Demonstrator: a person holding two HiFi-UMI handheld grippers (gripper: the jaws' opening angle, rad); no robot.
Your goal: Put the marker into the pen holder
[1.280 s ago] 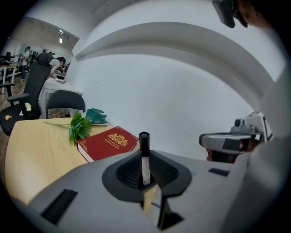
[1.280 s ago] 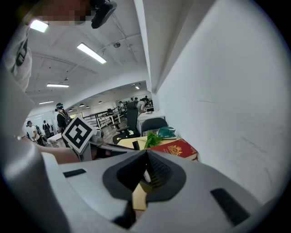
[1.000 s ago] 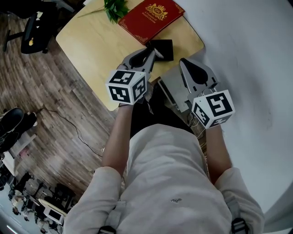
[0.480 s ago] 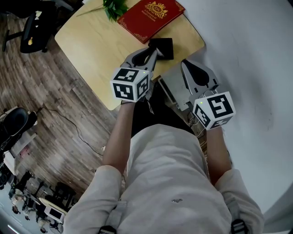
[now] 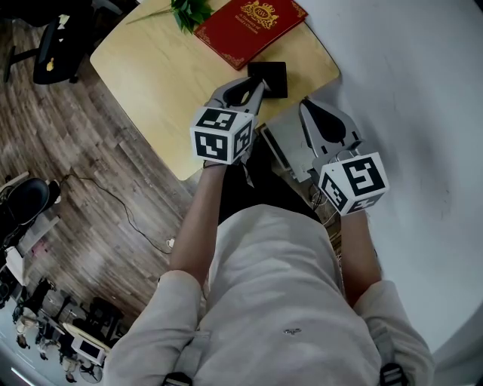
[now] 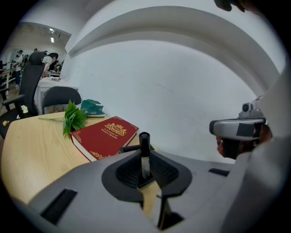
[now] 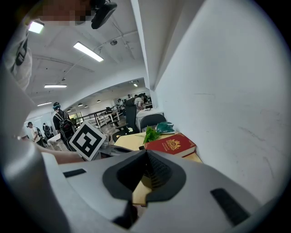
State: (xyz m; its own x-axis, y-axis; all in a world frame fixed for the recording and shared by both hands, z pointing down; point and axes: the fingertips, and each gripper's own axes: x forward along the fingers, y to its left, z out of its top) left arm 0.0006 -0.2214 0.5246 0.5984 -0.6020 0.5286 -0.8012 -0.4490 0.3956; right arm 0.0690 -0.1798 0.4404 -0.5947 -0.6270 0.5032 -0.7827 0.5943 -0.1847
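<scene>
Left arm: reaching forward from the torso, forearm bare, left claw (image 5: pixel 253 86) hanging over the desk (image 5: pixel 162 83) near its right edge.
Left claw (image 6: pixel 144 169): clamping the marker (image 6: pixel 144 152) between its pads, the marker standing upright, its black cap poking above the jaws.
Holder (image 5: pixel 269 77): black and square, sitting on the desk just beyond the left claw's tips. In the left gripper view its dark rim (image 6: pixel 129 149) is showing right behind the marker.
Right arm: bending at the elbow, staying close to the body, right claw (image 5: pixel 311 107) hovering beside the desk's right edge, well apart from the marker.
Right claw (image 7: pixel 146 158): jaws meeting, carrying nothing.
Book (image 5: pixel 250 22): red, lying flat beyond the holder.
Plant (image 5: pixel 189 12): green leaves, lying at the far edge.
</scene>
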